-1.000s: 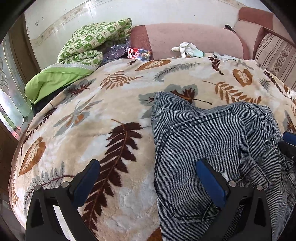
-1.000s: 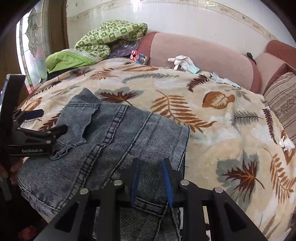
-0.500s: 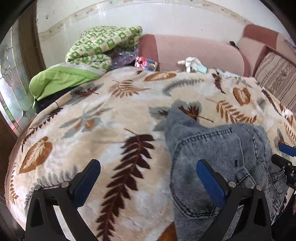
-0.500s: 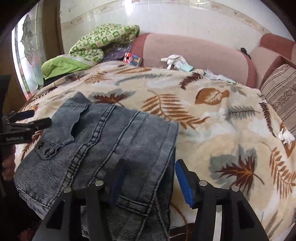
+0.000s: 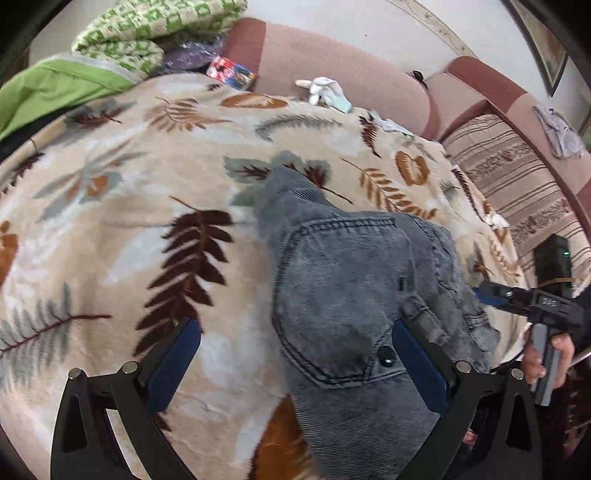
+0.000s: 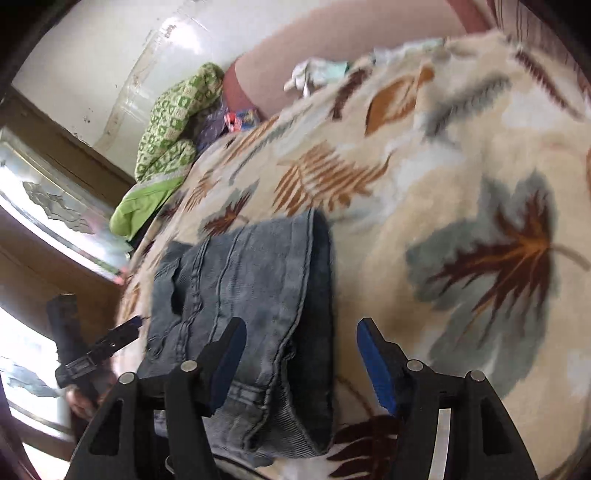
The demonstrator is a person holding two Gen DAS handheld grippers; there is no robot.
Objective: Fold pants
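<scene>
A: What is seen nearest the cameras?

B: The left hand-held gripper [image 5: 295, 363] is held with its blue pads spread wide, nothing between them; one pad lies over the denim, the other over the blanket. The right hand-held gripper [image 6: 297, 363] is likewise spread and empty. A second ago its pads were nearly together over the waistband edge; that hold has been let go.

A: And what does the release suggest?

B: A fold is judged to have just been laid down. The faded blue-grey denim pants [image 5: 354, 295] are left as a compact stack on the cream plush blanket printed with brown and grey leaves [image 5: 110, 221], near its front edge, and both tools have been drawn back from it. Little is thought to remain beyond a smoothing or one last fold.

A: How is the stack lying?

B: In the right wrist view its long axis runs away from the camera towards the sofa back, the thick folded edge [image 6: 321, 295] on the right. In the left wrist view a buttoned back pocket [image 5: 340, 302] faces up at the near end, and a narrow end points away.

A: Farther off?

B: A pink upholstered sofa back [image 5: 332, 62], a white glove [image 5: 325, 88] and a green patterned quilt [image 5: 147, 33] are seen.
</scene>
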